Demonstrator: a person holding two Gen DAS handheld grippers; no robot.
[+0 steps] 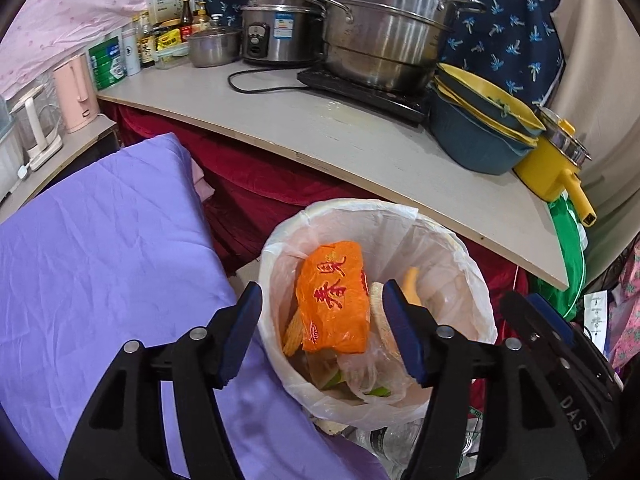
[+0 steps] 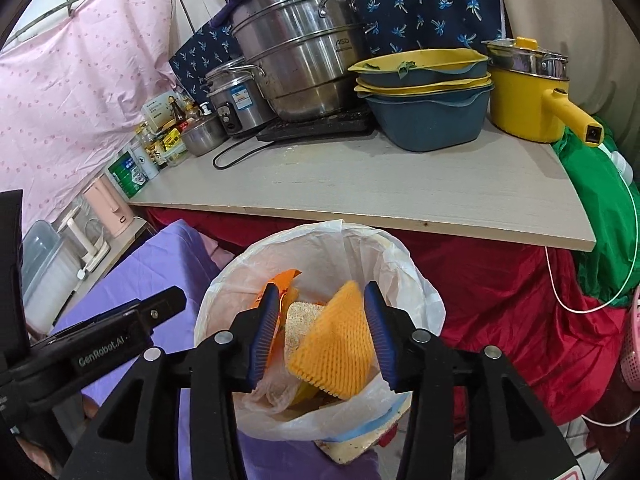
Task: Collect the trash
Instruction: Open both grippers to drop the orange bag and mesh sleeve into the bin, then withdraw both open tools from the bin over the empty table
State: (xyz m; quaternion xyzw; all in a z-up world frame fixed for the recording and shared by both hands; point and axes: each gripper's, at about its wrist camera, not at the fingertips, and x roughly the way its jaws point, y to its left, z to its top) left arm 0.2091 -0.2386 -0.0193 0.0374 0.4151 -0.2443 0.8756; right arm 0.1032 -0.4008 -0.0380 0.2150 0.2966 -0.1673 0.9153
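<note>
- Both grippers hang over the lined bin (image 1: 376, 304), near the counter (image 1: 360, 140) edge.
- Left gripper (image 1: 320, 336): jaws apart, gripping nothing; orange wrapper (image 1: 334, 296) lies in the bin beneath, between its fingers.
- Right gripper (image 2: 320, 336): jaws apart; foam net (image 2: 336, 344) sits between them, whether touching I cannot tell.
- Purple sheet (image 1: 100, 260) lies left of the bin.
- Steel pots (image 1: 384, 28) stand far back.
</note>
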